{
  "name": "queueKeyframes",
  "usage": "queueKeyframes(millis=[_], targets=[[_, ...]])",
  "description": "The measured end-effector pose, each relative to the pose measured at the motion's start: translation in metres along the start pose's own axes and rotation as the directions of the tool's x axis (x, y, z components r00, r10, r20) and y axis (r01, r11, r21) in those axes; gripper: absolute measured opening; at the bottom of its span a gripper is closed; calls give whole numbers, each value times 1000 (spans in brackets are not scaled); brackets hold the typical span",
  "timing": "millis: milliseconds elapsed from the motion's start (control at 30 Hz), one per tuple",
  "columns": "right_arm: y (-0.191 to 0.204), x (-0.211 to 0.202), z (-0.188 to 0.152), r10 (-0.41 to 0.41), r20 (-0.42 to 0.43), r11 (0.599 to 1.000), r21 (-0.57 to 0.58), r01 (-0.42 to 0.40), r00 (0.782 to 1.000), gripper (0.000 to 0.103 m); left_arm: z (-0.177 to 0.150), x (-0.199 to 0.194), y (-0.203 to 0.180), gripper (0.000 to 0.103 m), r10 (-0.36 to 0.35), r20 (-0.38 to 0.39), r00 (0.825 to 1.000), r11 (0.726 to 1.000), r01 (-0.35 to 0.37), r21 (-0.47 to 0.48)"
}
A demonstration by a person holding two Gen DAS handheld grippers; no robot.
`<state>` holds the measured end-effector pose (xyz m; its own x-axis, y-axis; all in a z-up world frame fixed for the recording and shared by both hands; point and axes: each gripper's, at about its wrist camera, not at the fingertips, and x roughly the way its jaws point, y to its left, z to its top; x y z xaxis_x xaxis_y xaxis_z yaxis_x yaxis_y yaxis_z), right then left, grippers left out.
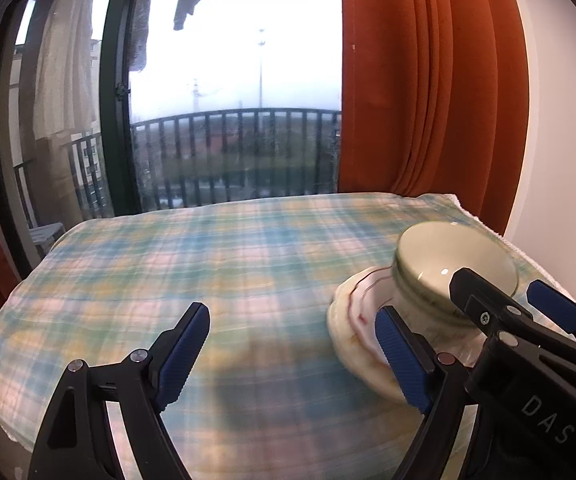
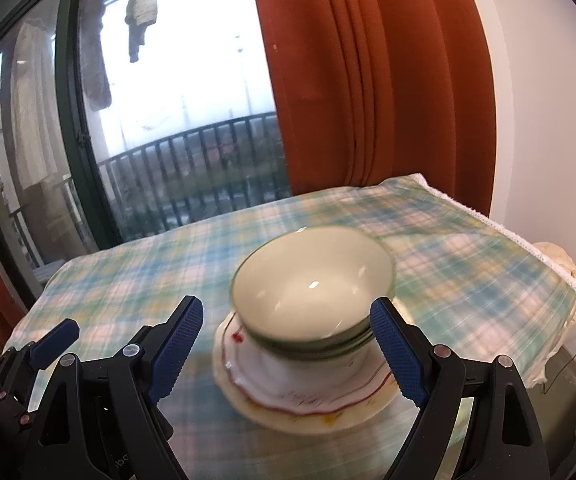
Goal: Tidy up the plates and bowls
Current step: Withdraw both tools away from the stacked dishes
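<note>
White letters "DAS" stand on the black right gripper (image 1: pixel 515 300) body.

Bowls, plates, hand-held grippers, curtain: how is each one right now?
Bowls: stacked upright, empty, sitting on the plates.
Plates: stacked flat on the checked cloth.
Left hand-held gripper: open, nothing between its fingers.
Right hand-held gripper: open, close to the stack, gripping nothing.
Orange curtain: pulled aside, window uncovered.
Balcony door: cannot tell if shut.
</note>
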<state>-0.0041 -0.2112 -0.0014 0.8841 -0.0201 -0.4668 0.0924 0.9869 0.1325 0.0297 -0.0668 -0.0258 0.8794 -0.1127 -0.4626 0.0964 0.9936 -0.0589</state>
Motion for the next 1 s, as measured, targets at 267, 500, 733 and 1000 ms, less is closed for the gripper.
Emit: queueKeyframes(millis=[267, 500, 733, 1000], targets=[[29, -6, -26, 50, -7, 998, -32, -51, 999, 88, -23, -13, 36, 86, 60, 23, 998, 998, -59, -8], [48, -6, -43, 90, -5, 994, -60, -90, 996, 88, -38, -23, 61, 90, 117, 44, 992, 993, -116, -21], [52, -7, -54, 132, 1, 990, -47, -132, 991, 90, -48, -29, 73, 94, 157, 78, 985, 988, -156, -19], [48, -10, -55, 146, 30, 988, -50, -144, 989, 90, -52, -37, 82, 94, 166, 103, 981, 984, -158, -80]])
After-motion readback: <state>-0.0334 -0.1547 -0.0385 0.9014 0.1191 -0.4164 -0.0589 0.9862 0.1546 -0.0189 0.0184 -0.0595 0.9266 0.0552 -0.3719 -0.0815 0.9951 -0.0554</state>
